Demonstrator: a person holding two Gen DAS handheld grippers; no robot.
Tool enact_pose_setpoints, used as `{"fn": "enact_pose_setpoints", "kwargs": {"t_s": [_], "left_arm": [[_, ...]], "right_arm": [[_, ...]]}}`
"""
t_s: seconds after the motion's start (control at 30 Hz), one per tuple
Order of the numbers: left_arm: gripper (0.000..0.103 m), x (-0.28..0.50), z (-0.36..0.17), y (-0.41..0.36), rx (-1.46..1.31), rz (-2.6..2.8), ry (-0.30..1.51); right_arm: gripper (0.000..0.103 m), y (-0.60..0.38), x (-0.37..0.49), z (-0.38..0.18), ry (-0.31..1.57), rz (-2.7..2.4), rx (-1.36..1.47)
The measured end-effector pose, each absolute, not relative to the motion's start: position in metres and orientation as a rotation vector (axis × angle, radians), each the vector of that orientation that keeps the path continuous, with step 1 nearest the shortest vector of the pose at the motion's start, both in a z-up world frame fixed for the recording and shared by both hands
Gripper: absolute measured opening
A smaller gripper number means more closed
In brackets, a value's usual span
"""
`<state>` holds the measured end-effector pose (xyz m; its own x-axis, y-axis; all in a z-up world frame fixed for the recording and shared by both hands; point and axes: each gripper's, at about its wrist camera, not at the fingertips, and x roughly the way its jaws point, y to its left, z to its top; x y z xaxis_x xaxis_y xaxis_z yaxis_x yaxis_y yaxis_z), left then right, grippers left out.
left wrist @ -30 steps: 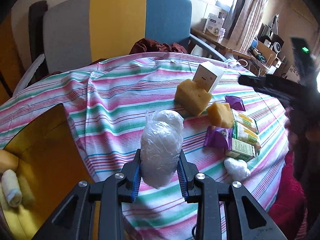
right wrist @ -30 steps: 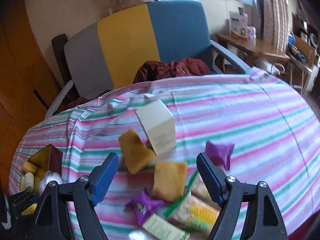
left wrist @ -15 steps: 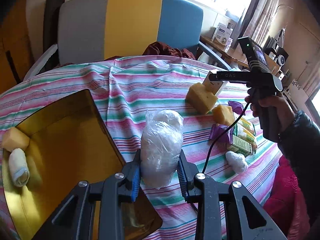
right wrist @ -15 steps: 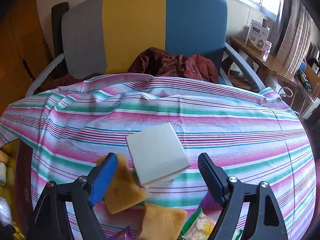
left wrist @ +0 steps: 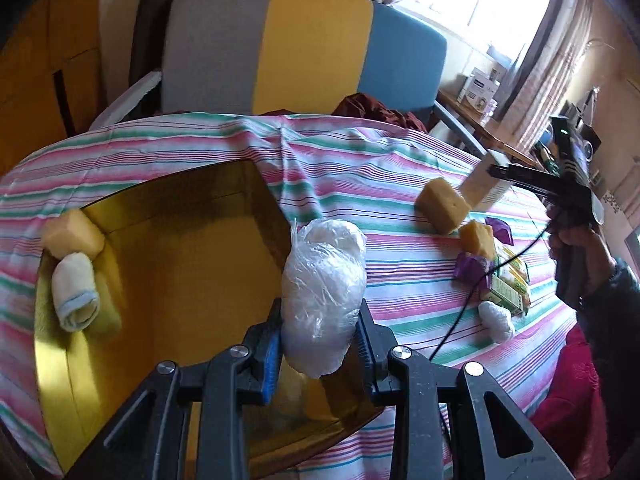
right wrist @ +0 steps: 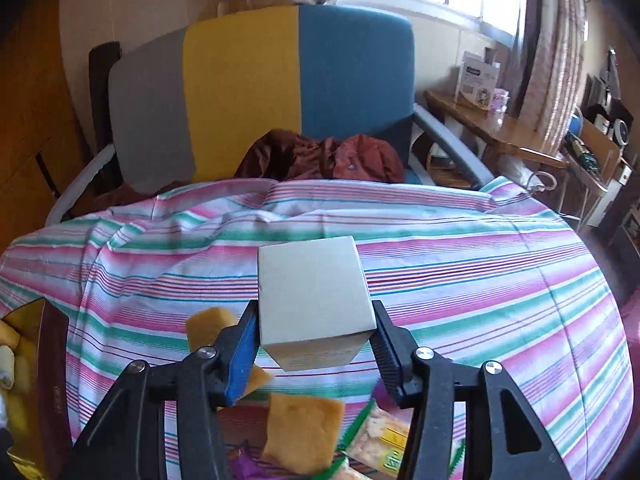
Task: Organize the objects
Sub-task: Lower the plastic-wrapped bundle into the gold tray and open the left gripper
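My left gripper [left wrist: 318, 350] is shut on a white bundle wrapped in clear plastic [left wrist: 322, 294] and holds it over the right edge of a gold open box [left wrist: 172, 264]. The box holds a yellow sponge [left wrist: 74, 234] and a rolled white cloth [left wrist: 76, 300]. My right gripper [right wrist: 312, 354] is closed on a white carton [right wrist: 314, 300], its jaws against both sides, above the striped tablecloth [right wrist: 460, 280]. Yellow sponges [right wrist: 302, 432] and snack packets [right wrist: 384, 436] lie below it. The right gripper also shows in the left wrist view [left wrist: 500, 172].
More items lie at the table's right in the left wrist view: two sponges [left wrist: 440, 210], purple packets [left wrist: 470, 270], green-yellow packets [left wrist: 510, 284], a small white wrapped bundle [left wrist: 496, 316]. A grey, yellow and blue chair [right wrist: 260, 88] with a red garment [right wrist: 332, 156] stands behind the table.
My left gripper carried the wrapped bundle leftward to the gold box. My right gripper moved onto the white carton and closed from wide open onto its sides.
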<state>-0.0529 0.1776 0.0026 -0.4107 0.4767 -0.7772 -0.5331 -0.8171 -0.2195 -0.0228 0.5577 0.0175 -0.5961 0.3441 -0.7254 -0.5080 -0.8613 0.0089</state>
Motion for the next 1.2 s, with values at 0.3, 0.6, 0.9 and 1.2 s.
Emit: {"fn": "enact_pose_setpoints", "kwargs": {"t_s": [0.3,0.6,0.9,1.2], "left_arm": [[0.032,-0.055,0.000,0.098,-1.261,2.383,-0.003],[0.032,-0.043,-0.008,0.038,-1.308,2.499,-0.060],[0.032,-0.042,-0.023,-0.004,-1.387,2.577,-0.149],[0.032,-0.055,-0.035,-0.005,-1.459,2.571,-0.173]], "right_arm": [[0.053,0.526,0.025,0.047,0.391,2.508,-0.900],[0.053,0.463,0.048,0.046,0.466,2.704,-0.901],[0.053,0.396,0.033,-0.004,0.444,2.886,-1.185],[0.053,0.401,0.036,-0.015,0.499,2.877,-1.203]]}}
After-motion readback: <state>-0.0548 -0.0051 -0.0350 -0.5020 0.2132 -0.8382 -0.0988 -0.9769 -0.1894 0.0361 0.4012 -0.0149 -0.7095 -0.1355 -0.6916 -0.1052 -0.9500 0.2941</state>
